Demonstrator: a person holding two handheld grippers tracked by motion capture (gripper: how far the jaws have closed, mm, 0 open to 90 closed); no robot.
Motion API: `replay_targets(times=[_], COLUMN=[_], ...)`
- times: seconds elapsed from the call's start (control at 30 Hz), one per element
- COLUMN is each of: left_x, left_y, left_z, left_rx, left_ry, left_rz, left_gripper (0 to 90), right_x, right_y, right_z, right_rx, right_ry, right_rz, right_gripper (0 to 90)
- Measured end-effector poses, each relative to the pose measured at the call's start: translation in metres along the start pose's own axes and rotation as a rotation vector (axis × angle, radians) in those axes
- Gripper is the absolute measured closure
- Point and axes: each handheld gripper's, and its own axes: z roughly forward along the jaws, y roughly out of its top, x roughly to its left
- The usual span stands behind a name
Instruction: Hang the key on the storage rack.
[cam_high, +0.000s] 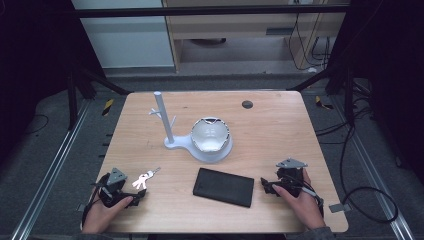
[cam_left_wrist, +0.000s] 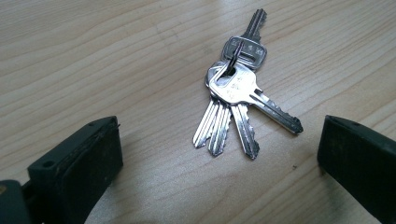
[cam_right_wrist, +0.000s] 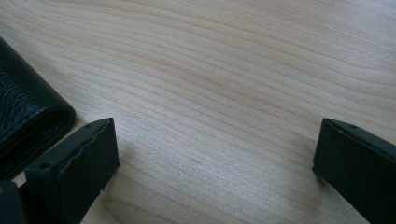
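A bunch of silver keys (cam_high: 145, 178) lies flat on the wooden table (cam_high: 280, 125) near its front left. My left gripper (cam_high: 131, 196) rests just below and left of the bunch, jaws wide apart. In the left gripper view the keys (cam_left_wrist: 235, 93) fan out on the wood ahead of the open jaws, untouched. A black leather wallet (cam_high: 224, 186) lies flat at the front centre. My right gripper (cam_high: 268, 186) sits on the table just right of it, open and empty. The wallet's corner (cam_right_wrist: 28, 121) shows at the left in the right gripper view.
A white stand with an upright post and small pegs (cam_high: 163, 120) stands mid-table, joined to a round dish holding a white bowl (cam_high: 210, 135). A dark round grommet (cam_high: 247, 104) sits near the far edge. Bare wood lies to the right of the bowl.
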Motion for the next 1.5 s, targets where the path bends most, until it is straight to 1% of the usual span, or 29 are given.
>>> replay_targets(times=[0.17,0.2,0.23,0.27,0.3,0.33,0.4,0.43,0.5,0.57,0.6,0.63,0.67,0.7,0.77,0.8,0.83,0.87,0.9,0.93,0.97,1.0,1.03,1.1,1.13,1.27,1.3,1.33,1.5], left_x=[-0.001,-0.001,-0.001,0.000,0.001,0.001,0.002,0.002,0.000,-0.003,-0.006,-0.006,-0.008,-0.010,-0.013,-0.014,-0.015,-0.017,-0.017,-0.022,-0.022,-0.025,-0.030,-0.032,-0.035,-0.034,-0.033,-0.034,-0.036], left_y=[0.002,0.004,0.004,0.005,0.006,0.011,0.020,0.020,0.032,0.047,0.065,0.065,0.073,0.080,0.092,0.097,0.101,0.106,0.106,0.109,0.109,0.110,0.108,0.107,0.104,0.099,0.097,0.096,0.094], left_z=[0.000,0.000,0.000,-0.001,-0.001,-0.006,-0.012,-0.012,-0.020,-0.025,-0.026,-0.026,-0.027,-0.026,-0.025,-0.024,-0.024,-0.025,-0.025,-0.025,-0.025,-0.024,-0.021,-0.019,-0.014,-0.010,-0.007,-0.006,0.001], left_rx=[0.013,0.033,0.033,0.034,0.032,-0.004,-0.006,-0.006,0.007,0.036,0.096,0.096,0.128,0.160,0.253,0.297,0.328,0.377,0.377,0.418,0.418,0.429,0.456,0.466,0.495,0.510,0.512,0.513,0.530], left_ry=[-0.001,-0.012,-0.012,-0.025,-0.038,-0.058,-0.020,-0.020,-0.011,-0.013,-0.011,-0.011,0.000,0.011,0.033,0.037,0.039,0.031,0.031,0.033,0.033,0.032,0.022,0.026,0.024,0.018,0.011,0.008,0.010], left_rz=[-0.002,0.002,0.002,0.009,0.008,-0.012,-0.006,-0.006,0.004,0.019,0.039,0.039,0.038,0.038,0.041,0.047,0.047,0.049,0.049,0.076,0.076,0.089,0.099,0.106,0.122,0.111,0.096,0.095,0.114], left_gripper=[0.0,0.0,0.2,0.2,2.5,5.0,4.8,5.8,8.3,9.2,9.6,10.9,10.9,11.6,12.2,12.3,12.9,13.6,13.5,14.5,15.7,15.7,15.7,15.4,15.5,15.4,15.4,15.4,16.7], right_x=[0.000,0.000,0.000,0.000,0.000,0.001,0.001,0.001,0.001,0.000,-0.001,-0.001,-0.001,-0.001,0.001,0.001,0.003,0.004,0.004,0.005,0.005,0.005,0.006,0.006,0.006,0.006,0.006,0.006,0.007], right_y=[0.001,0.001,0.001,0.001,0.001,0.000,0.000,0.000,0.000,0.001,0.003,0.003,0.003,0.003,0.001,0.000,-0.001,-0.002,-0.002,-0.002,-0.002,-0.002,-0.002,-0.001,-0.001,-0.001,-0.001,-0.001,-0.001], right_z=[0.001,0.001,0.001,0.001,0.001,0.000,0.000,0.000,0.000,0.001,0.002,0.002,0.003,0.002,0.001,0.001,-0.001,-0.001,-0.001,-0.002,-0.002,-0.002,-0.002,-0.001,-0.001,-0.001,-0.001,-0.001,-0.001], right_rx=[-0.001,-0.001,-0.001,-0.001,-0.001,-0.001,-0.002,-0.002,0.000,-0.001,0.000,0.000,0.000,0.001,-0.002,-0.003,-0.003,-0.001,-0.001,-0.002,-0.002,-0.001,0.000,-0.002,0.000,0.000,0.000,0.000,-0.001], right_ry=[0.002,0.002,0.002,0.002,0.003,0.005,0.005,0.005,0.007,0.007,0.013,0.013,0.014,0.012,0.009,0.011,0.012,0.013,0.013,0.013,0.013,0.012,0.007,0.007,0.004,0.004,0.004,0.005,0.008], right_rz=[-0.002,-0.002,-0.002,-0.002,-0.003,-0.007,-0.007,-0.007,-0.005,-0.010,-0.018,-0.018,-0.021,-0.018,-0.015,-0.017,-0.024,-0.017,-0.017,-0.016,-0.016,-0.011,-0.009,-0.011,-0.006,-0.006,-0.007,-0.007,-0.006], right_gripper=[0.3,0.3,0.3,0.3,0.3,0.4,0.4,0.4,0.3,0.3,0.3,0.3,0.3,0.6,0.6,0.6,0.6,0.6,0.6,0.5,0.5,0.3,0.3,0.3,0.3,0.3,0.3,0.3,0.3])
